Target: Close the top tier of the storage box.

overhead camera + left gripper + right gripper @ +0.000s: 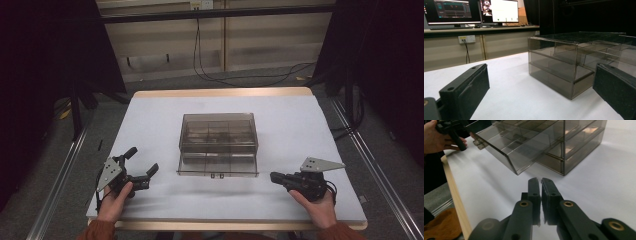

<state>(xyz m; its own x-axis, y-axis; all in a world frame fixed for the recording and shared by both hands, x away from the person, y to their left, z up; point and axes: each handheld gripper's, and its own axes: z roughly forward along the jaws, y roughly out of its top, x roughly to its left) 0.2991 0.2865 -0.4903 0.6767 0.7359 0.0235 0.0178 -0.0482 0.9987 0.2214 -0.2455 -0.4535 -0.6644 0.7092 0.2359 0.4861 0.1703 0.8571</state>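
Observation:
A smoky clear plastic drawer box [218, 131] stands in the middle of the white table, with dividers inside. Its lower front panel [218, 165] juts out toward me, two small hinges on its edge. My left gripper [143, 160] rests at the near left, open, nothing between its fingers. In the left gripper view the jaws [541, 75] stand wide apart, facing a corner of the box [564, 67]. My right gripper [273, 176] lies at the near right, shut and empty, pointing left toward the box. In the right gripper view the jaws [538, 180] meet just short of the box [544, 142].
White cover spreads over the table [165, 120], with a wooden edge [200, 225] at the front. Black stands and cables sit on the floor behind. Monitors [499, 11] stand on a desk in the left gripper view. The other hand [436, 137] shows far off.

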